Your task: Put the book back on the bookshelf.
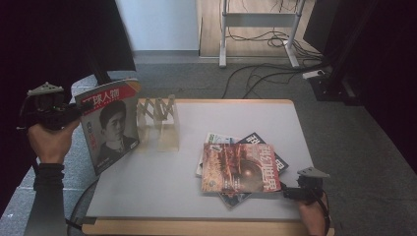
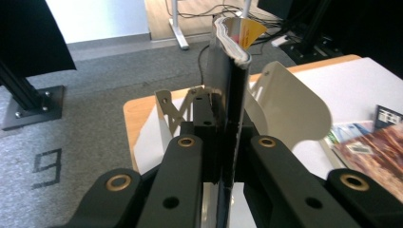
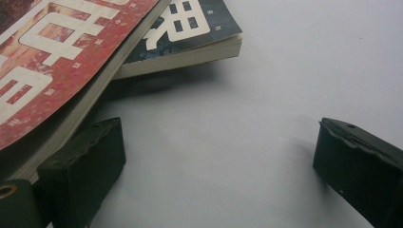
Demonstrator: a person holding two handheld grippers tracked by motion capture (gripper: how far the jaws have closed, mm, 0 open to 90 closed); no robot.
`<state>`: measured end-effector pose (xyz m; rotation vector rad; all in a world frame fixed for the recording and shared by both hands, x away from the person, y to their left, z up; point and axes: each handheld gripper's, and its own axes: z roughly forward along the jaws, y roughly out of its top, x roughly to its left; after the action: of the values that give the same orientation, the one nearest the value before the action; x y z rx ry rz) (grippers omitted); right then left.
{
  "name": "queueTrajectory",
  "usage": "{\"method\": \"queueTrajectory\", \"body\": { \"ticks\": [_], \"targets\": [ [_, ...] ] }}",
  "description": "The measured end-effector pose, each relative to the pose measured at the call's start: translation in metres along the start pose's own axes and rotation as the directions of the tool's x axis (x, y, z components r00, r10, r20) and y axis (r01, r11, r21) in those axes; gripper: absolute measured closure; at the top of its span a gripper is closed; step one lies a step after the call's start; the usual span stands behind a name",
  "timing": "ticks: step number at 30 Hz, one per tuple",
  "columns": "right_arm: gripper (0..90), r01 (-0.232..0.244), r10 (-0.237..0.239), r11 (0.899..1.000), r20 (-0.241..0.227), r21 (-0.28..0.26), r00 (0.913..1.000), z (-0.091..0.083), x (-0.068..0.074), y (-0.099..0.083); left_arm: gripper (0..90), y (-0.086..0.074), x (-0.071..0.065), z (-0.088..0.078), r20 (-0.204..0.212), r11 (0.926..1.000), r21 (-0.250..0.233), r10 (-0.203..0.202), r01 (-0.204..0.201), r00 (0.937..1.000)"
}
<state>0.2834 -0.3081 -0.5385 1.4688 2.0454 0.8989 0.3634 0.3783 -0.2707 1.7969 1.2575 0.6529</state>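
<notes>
Rack (image 1: 160, 123) just beside the tool-held magazine (image 1: 112, 123); magazine pile (image 1: 241, 167) apart.

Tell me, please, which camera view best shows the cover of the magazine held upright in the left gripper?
The high view: the magazine faces the camera there, its portrait cover plain. The left gripper view shows its edge clamped between the black jaws of the left gripper. The right gripper view looks at the stacked magazines.

The held magazine (image 1: 112, 129) has a red banner over a black-and-white portrait. The top magazine (image 1: 240, 168) of the pile is rust-red with pale lettering, the rack (image 1: 160, 123) cream, the table mat (image 1: 162, 177) pale grey.
</notes>
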Motion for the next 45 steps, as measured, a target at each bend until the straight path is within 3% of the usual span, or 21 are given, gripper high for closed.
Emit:
{"method": "queueTrajectory", "body": {
  "ticks": [6,11,16,32,41,45],
  "targets": [
    [2.9,0.002,-0.002,1.000,0.000,-0.003,1.0000,0.000,0.000,0.000,86.8,0.001,0.001,0.015,-0.002,0.9998,-0.021,-0.001,0.001,1.0000],
    [3.0,0.003,-0.003,1.000,0.000,-0.002,1.0000,0.000,0.000,0.000,86.7,-0.005,0.001,0.025,0.026,0.9994,-0.035,-0.006,0.007,0.9996],
    [3.0,0.001,0.000,1.000,0.002,-0.003,1.0000,0.000,0.000,0.000,86.0,-0.011,0.007,0.021,0.076,0.9999,0.003,-0.017,0.017,0.9970],
    [2.9,0.001,-0.001,1.000,0.001,-0.003,1.0000,0.000,0.000,0.000,84.2,-0.044,0.013,-0.001,0.113,0.9897,0.141,0.008,-0.024,0.9935],
    [2.8,0.000,0.000,1.000,0.001,-0.003,1.0000,0.000,0.000,0.000,78.4,-0.050,0.014,0.002,0.130,0.9838,0.176,0.008,-0.031,0.9914],
    [2.8,-0.001,0.001,1.000,0.001,-0.002,1.0000,0.000,0.000,0.000,85.8,-0.049,0.014,0.003,0.149,0.9866,0.163,-0.021,-0.004,0.9886]
  ]
}}
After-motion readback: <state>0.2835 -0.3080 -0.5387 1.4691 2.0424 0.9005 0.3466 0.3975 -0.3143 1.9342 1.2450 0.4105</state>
